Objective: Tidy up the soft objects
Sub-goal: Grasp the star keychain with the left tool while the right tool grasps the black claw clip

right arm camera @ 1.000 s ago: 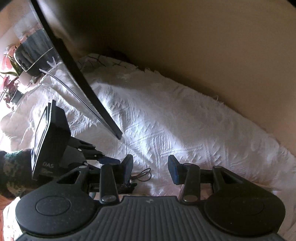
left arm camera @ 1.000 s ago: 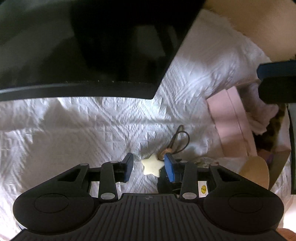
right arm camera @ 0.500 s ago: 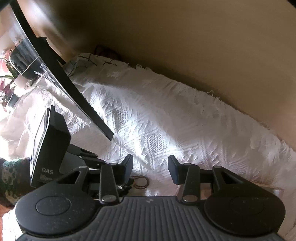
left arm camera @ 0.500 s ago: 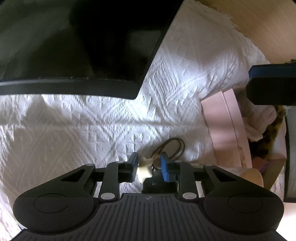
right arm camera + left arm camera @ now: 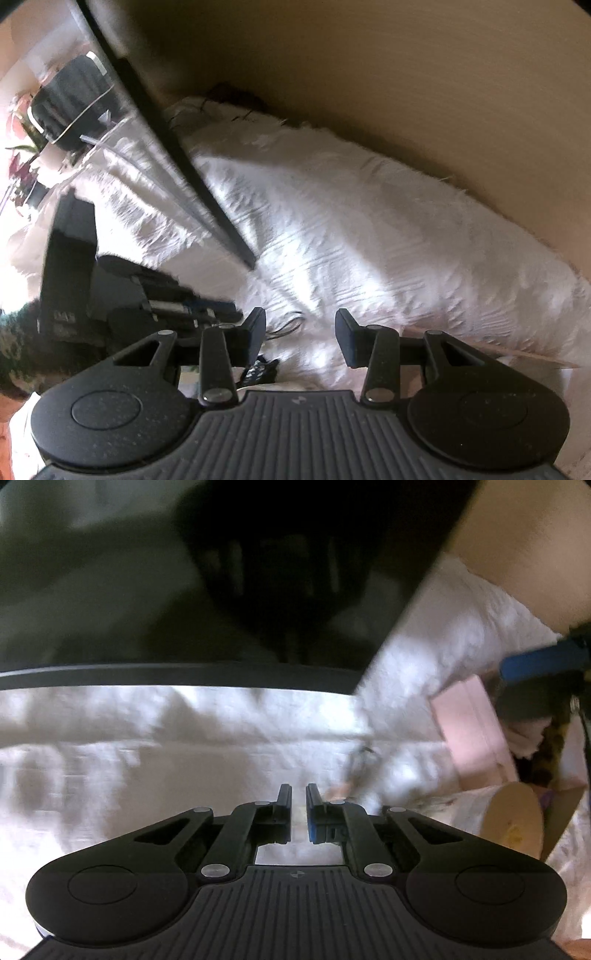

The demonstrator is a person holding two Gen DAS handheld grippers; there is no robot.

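Left wrist view is blurred. Left gripper (image 5: pixel 298 801) has its tongs pressed nearly together at lower centre; we cannot tell whether anything is pinched. Right gripper (image 5: pixel 300 332) is spread, nothing between.

A dark looped cord (image 5: pixel 286 326) lies on the white bedspread (image 5: pixel 147 757), just beyond the right gripper's left finger. The pink box (image 5: pixel 472 734) holding fluffy soft items (image 5: pixel 524 738) sits at right of the frame.

Judgement: we should confirm the grip before travelling, then carry low and release over the box.
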